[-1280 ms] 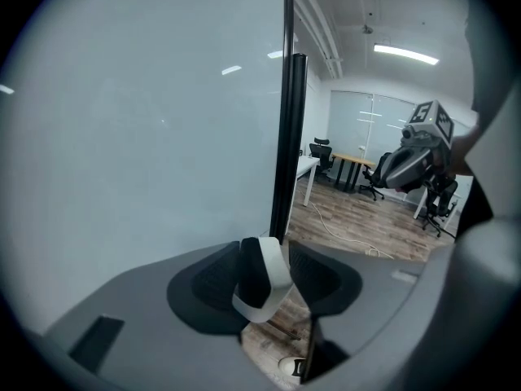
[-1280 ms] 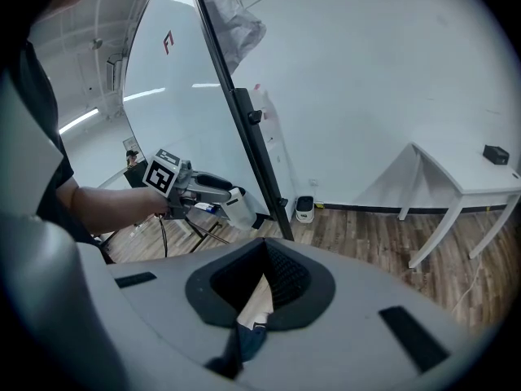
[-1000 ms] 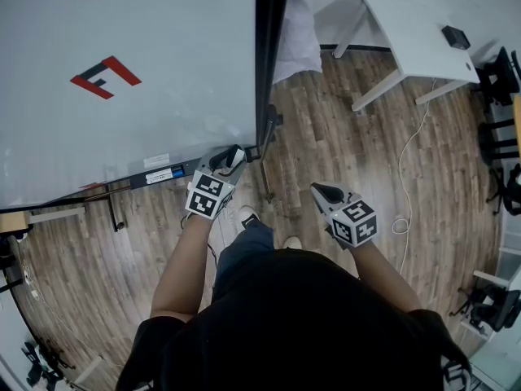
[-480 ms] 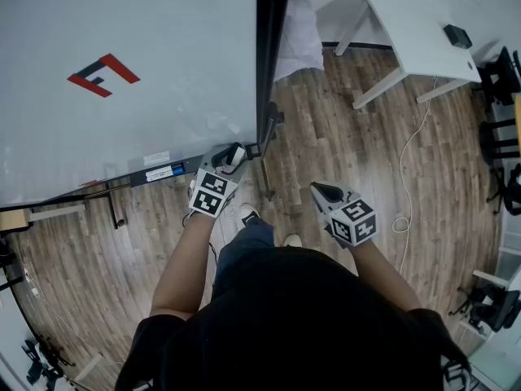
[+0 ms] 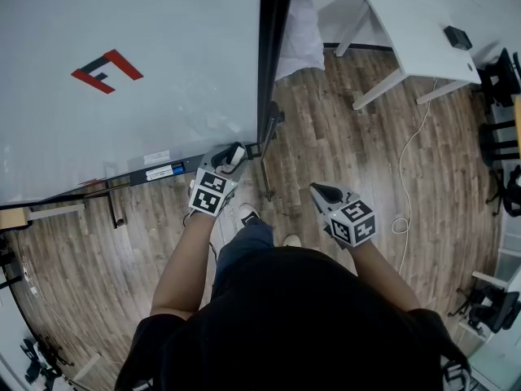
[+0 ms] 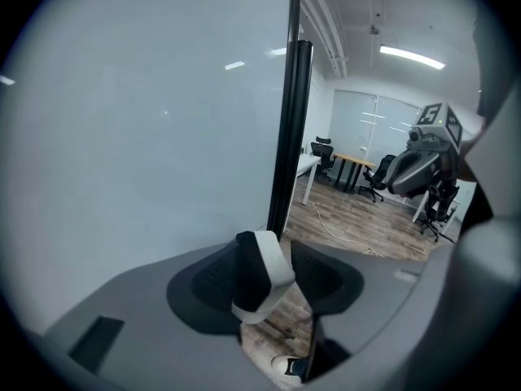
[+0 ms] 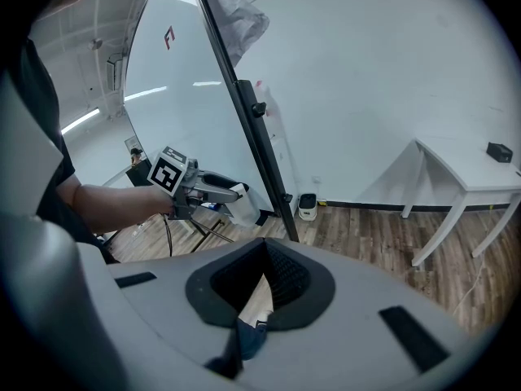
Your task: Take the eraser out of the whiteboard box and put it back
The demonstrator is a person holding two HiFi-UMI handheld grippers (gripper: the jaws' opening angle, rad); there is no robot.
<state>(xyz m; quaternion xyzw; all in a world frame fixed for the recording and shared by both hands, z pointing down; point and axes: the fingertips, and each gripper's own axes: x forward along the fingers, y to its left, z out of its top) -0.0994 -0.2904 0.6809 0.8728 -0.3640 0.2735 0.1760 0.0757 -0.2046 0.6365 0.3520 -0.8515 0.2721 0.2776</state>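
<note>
- right hand-held gripper (image 5: 318, 191), nearest, out from the whiteboard's (image 5: 163, 72) bottom right corner: jaws together, empty, idle
- left hand-held gripper (image 5: 234, 155) at that same corner: jaws have just been opening, now wide
- eraser (image 6: 260, 275) stands between them, against one pad, gap to the other
- step looks like the put-back, at the release; box itself not clear
- next: back the left one off the whiteboard without snagging the eraser

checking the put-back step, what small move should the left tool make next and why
Probably draw the left tool straight back from the whiteboard. Its jaws have just been opening, and the eraser stands tilted between them, leaning on one side with a gap at the other, so it looks released. A straight retreat should avoid dragging it.
</note>
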